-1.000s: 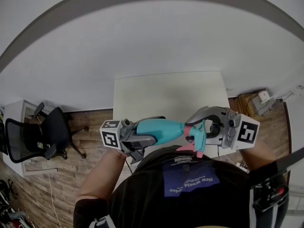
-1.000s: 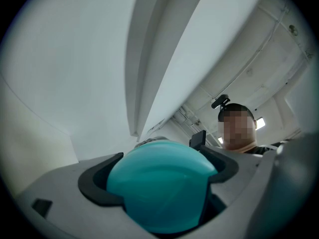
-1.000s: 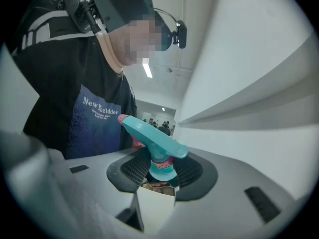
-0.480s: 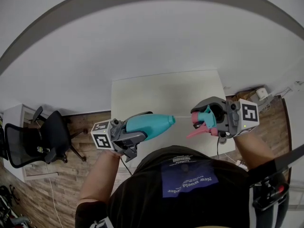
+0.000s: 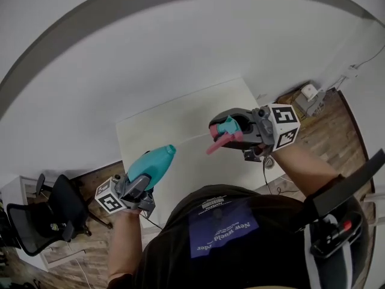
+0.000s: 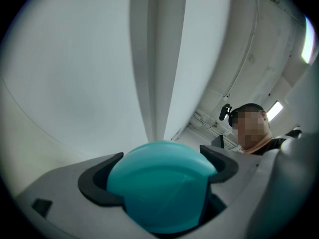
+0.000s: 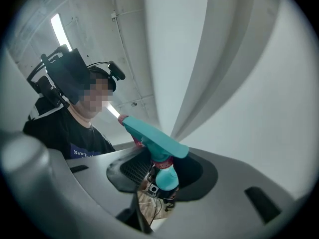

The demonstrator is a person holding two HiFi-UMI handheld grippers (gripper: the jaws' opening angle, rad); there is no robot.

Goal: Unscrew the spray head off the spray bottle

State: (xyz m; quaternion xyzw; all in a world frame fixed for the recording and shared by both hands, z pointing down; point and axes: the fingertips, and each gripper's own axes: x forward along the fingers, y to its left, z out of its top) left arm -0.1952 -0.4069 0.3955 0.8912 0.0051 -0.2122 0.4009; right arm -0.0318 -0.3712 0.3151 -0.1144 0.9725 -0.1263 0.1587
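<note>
L gripper (image 5: 137,184) low at frame left, jaws clamped on body of teal spray bottle (image 5: 153,162). Bottle's bare neck points up-right, no head on it. L gripper view: bottle fills gap btwn dark pads (image 6: 94,183), both touching it. R gripper (image 5: 236,128) higher at right, jaws partway closed, pinching spray head (image 5: 220,139), which has teal top and pink trigger. Head and bottle well apart, both in air over white table (image 5: 180,131). Office chair (image 5: 63,212) lower left.

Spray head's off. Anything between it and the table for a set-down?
Nothing visible. The spray head, in the right tool, hangs above bare table; the bottle, in the left tool, is off to one side.
</note>
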